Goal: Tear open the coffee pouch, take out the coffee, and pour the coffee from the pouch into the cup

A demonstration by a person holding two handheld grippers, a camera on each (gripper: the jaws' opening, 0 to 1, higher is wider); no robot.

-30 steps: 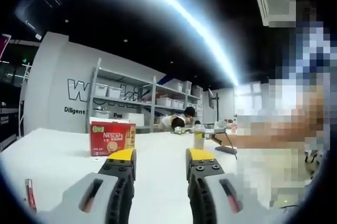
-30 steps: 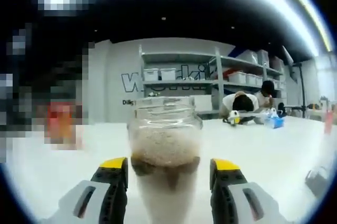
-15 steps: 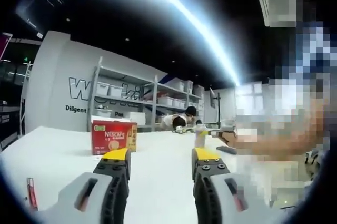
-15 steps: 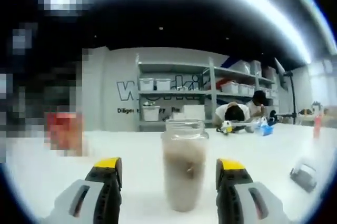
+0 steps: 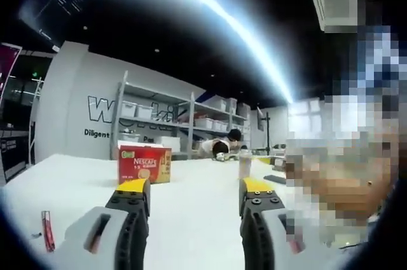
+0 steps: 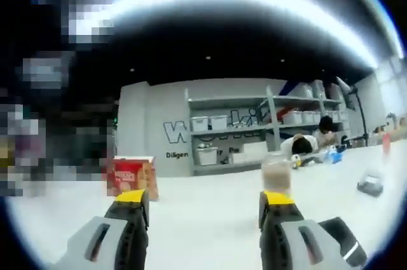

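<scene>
The cup, a clear glass jar [image 6: 276, 173] with pale contents, stands upright on the white desk [image 6: 203, 219], seen in the right gripper view just above the tip of that gripper's right-hand finger and apart from it; in the left gripper view the same jar [image 5: 245, 163] stands farther off on the desk [image 5: 191, 219], beyond the tip of the right-hand finger. A red Nescafe box [image 5: 144, 164] stands on the desk to the left, behind the left-hand finger tip in the left gripper view; it shows in the right gripper view too [image 6: 131, 176], well apart from the jar. A small red sachet [image 5: 46, 239] lies on the desk at the left edge of the left gripper view, near the left gripper. The left gripper [image 5: 193, 189] has its fingers spread wide with nothing between them; the right gripper [image 6: 204, 200] likewise stands wide apart and holds nothing. Behind, shelving with white bins [image 6: 235, 130] lines the wall; people [image 6: 304, 145] lean over the far end of the desk.
</scene>
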